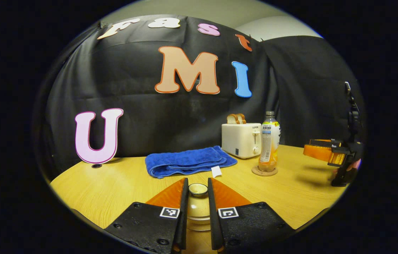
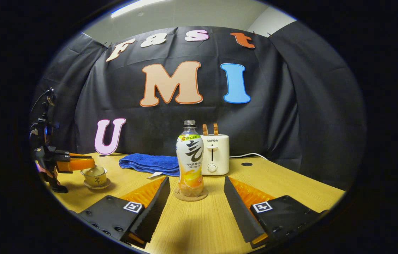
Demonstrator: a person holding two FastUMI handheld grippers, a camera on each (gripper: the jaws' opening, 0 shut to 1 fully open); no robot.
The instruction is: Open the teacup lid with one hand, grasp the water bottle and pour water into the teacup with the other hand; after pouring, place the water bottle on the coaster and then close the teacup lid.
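The left gripper (image 1: pixel 197 188) is pinched narrow on the lid knob (image 1: pixel 197 189) of the teacup (image 2: pixel 94 175), w/ a finger touching each side. The cup sits on its saucer on the table (image 1: pixel 121 183). The right gripper (image 2: pixel 195 192) is spread wide. The water bottle (image 2: pixel 190 163) stands on the coaster (image 2: pixel 190 195) just past its tips, between them, not touching. A blue towel (image 1: pixel 188 161) & toaster (image 2: pixel 214 154) sit behind.
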